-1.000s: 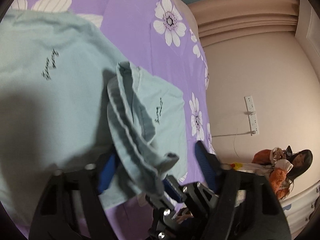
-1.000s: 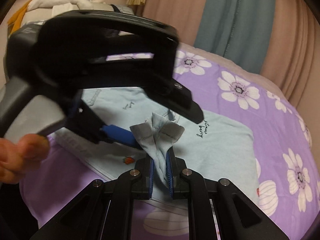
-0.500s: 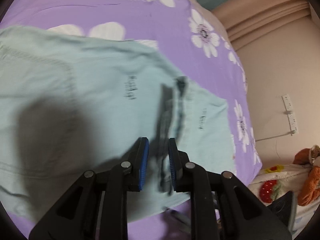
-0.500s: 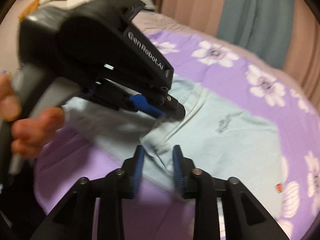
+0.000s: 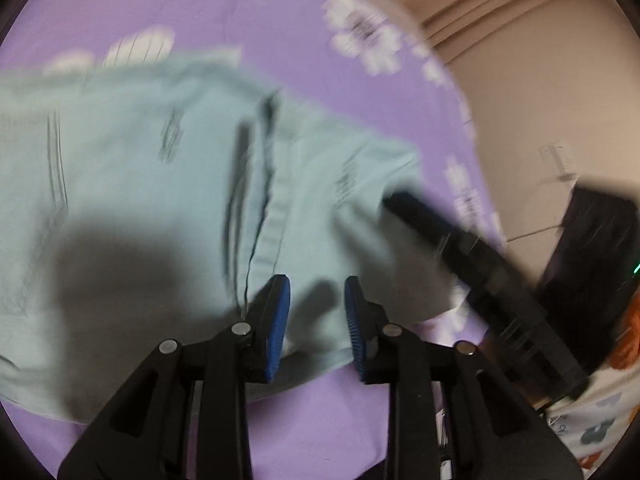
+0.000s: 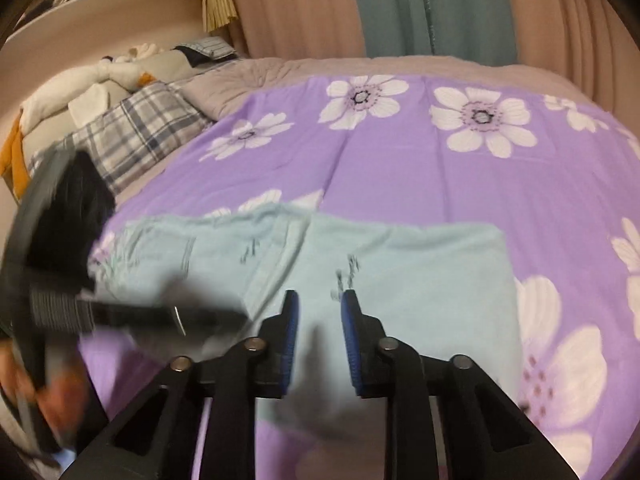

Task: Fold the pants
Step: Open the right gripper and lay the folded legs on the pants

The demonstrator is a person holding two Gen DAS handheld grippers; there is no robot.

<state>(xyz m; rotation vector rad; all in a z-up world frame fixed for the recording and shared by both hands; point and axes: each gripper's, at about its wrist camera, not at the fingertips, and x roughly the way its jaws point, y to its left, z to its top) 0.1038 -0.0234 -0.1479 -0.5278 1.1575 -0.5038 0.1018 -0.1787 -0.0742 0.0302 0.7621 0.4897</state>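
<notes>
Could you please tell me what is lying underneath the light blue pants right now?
The pants lie flat on a purple flowered bedspread, visible all around them. Anything between them is covered.

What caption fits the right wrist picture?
Light blue pants lie flat on the purple flowered bedspread beyond the empty right gripper.

Pale mint pants with small dark script marks are lying on a purple sheet patterned with white flowers. Blue pads are lining each black tool. Beyond the right tool, a grey plaid pillow and teal curtain are showing.
</notes>
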